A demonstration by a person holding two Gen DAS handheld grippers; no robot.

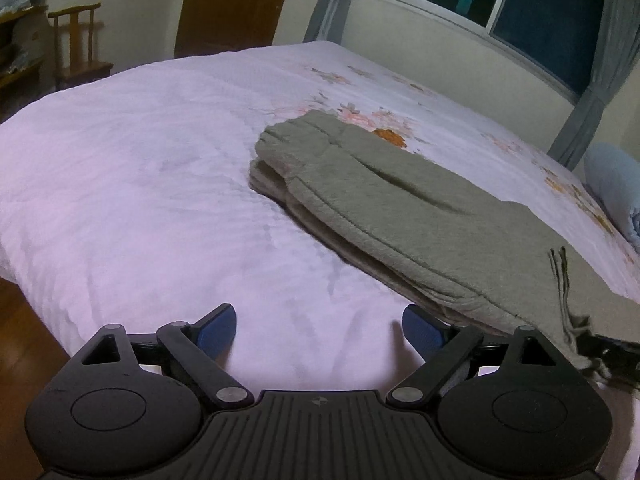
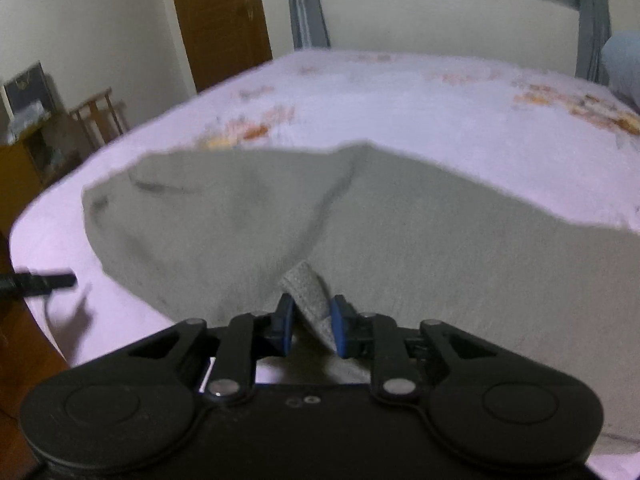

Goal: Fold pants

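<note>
Grey-green pants (image 1: 404,208) lie folded in layers on a bed with a pale pink cover (image 1: 140,168). My left gripper (image 1: 319,326) is open and empty, low over the cover just left of the pants' near edge. In the right wrist view my right gripper (image 2: 311,324) is shut on a fold of the pants (image 2: 400,240), the fabric pinched between its blue pads (image 2: 285,322). The right gripper's tip also shows at the right edge of the left wrist view (image 1: 612,350), holding the pants' corner with a drawstring (image 1: 564,300) hanging there.
The bed cover has an orange flower print (image 1: 388,136) at the far side. A blue pillow (image 1: 616,184) lies at the right. A wooden chair (image 1: 80,52), a door (image 1: 232,4) and a curtained window (image 1: 520,8) stand beyond. Wooden floor (image 1: 24,328) lies left of the bed.
</note>
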